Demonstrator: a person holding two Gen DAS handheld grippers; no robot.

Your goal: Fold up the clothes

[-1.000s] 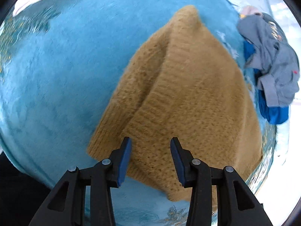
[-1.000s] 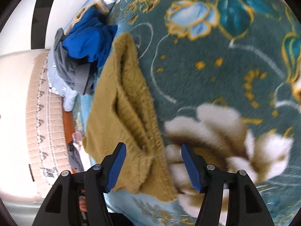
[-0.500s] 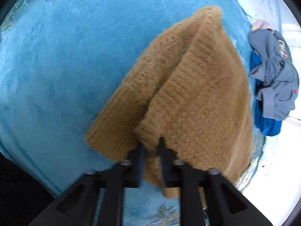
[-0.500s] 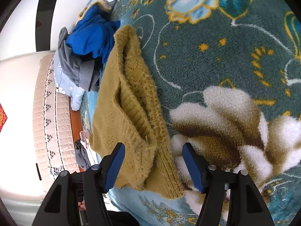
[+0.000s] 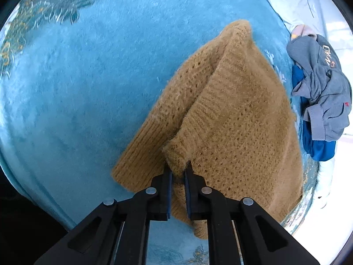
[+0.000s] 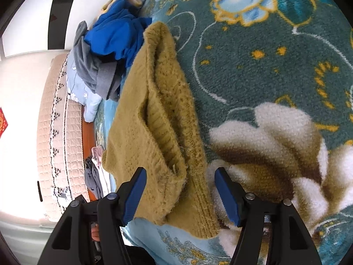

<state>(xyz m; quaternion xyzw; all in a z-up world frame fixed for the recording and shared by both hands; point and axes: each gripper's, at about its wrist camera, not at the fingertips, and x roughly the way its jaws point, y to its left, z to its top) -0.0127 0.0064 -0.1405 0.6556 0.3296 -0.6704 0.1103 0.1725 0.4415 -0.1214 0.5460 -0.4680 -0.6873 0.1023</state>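
A: Where is the mustard knitted sweater [image 5: 238, 119]?

B: It lies folded on the teal fleece blanket [image 5: 83, 84]; the blanket has a flower pattern, with a large white and brown flower [image 6: 275, 145] showing in the right wrist view; the sweater is partly doubled over itself, so that a ribbed band runs along the folded layer.

A: What does the left gripper [image 5: 177, 172] do?

B: Its two black fingers are pressed together on a corner of the upper layer of the sweater; the fabric is pinched between the blue pads and this corner stands a little above the layer under it.

A: And the right gripper [image 6: 179, 184]?

B: Its jaws stand wide apart and hold nothing; they are on each side of the near edge of the sweater; the left finger [image 6: 134, 190] is over the knit and the right one is over the white flower; whether they touch the cloth one cannot tell.

A: What else is near?

B: A heap of other clothes lies beyond the far end of the sweater; a grey sweatshirt [image 5: 322, 84] with printed letters rests over a blue garment [image 5: 317, 148]; in the right wrist view the blue garment is just beside the sweater's far tip; a pale blue cloth [image 6: 88, 101] is under the heap; a cream quilted cover [image 6: 53, 119] is at the left of that view.
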